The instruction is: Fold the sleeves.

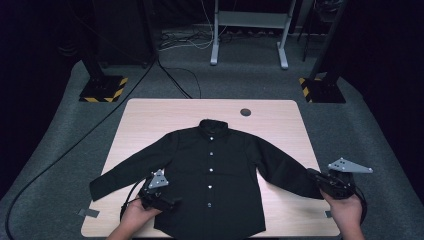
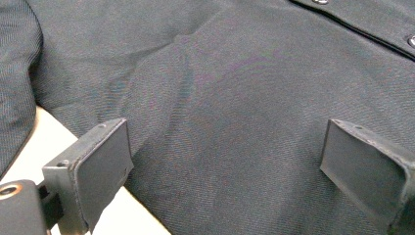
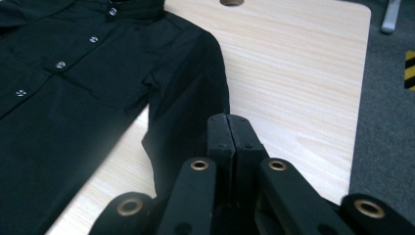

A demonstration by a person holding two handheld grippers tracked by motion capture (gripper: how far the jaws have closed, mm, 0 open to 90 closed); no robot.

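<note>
While spread flat on table (image 1: 280, 120), shirt (image 1: 215, 165) lies front up, buttoned, collar toward the far edge, sleeves angled out and down to both sides. Left gripper (image 1: 159, 196) sits at the lower left front panel of the shirt, just beside the left sleeve — jaws spread wide in the left gripper view, fabric beneath and between them, pads not pressing on it. Bare table visible by the left jaw in that view. Right gripper (image 1: 320, 181) sits at the cuff end of the right sleeve (image 3: 188, 98), near the table's right edge — jaws pressed together in the right gripper view, sleeve running up to and under the tips; looks pinched on the cuff, though the contact itself is hidden behind the jaws. Round hole (image 1: 245, 112) in the table beyond the collar. Both hands come in from the near edge.
</note>
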